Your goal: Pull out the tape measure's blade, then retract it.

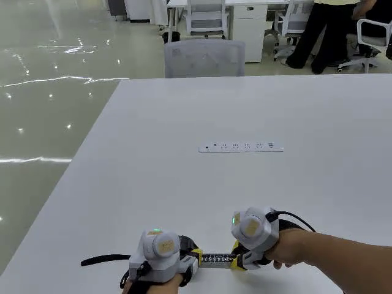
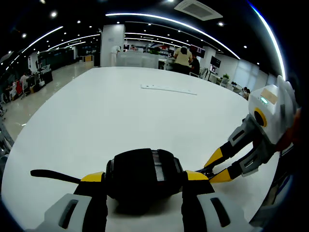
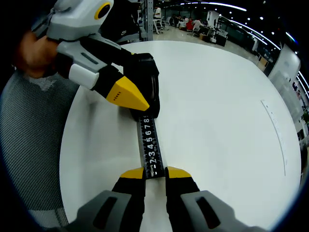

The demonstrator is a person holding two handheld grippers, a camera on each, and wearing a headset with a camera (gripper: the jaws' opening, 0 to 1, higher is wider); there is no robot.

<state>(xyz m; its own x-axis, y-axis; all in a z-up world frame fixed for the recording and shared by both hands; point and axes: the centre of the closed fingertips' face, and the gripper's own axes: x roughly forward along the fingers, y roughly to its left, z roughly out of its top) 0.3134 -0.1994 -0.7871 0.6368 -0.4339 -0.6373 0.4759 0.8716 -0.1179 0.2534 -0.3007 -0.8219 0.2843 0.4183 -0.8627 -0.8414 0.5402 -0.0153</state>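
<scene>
Tape measure (image 2: pixel 144 169): black case, clamped side to side between the yellow-tipped jaws of the left gripper (image 2: pixel 144 178). It's down at the desk (image 1: pixel 184 122) surface, at the near edge close to the person; I can't tell whether it's actually touching.

Blade (image 3: pixel 149 145) is pulled out a short way, running straight from the case mouth to the right gripper (image 3: pixel 154 172). Digits 2 to 8 are readable along the exposed length in the right gripper view. The right gripper's jaws are pinched on the blade's free end, with the yellow tips on either side of it.

In the head view both grippers sit close together, left one holding the case and right one just beside it, with the short blade span between them. A hand is wrapped around each gripper body.

A black wrist strap (image 1: pixel 104 260) trails from the case, lying flat on the desk to the left.

Further out there's a white power strip (image 1: pixel 241 147) flush in the middle of the desk, well apart from the grippers. A grey mesh chair (image 1: pixel 204 58) stands at the far edge, with glossy floor on the left. More office chairs and a standing person (image 1: pixel 324 30) are behind.
</scene>
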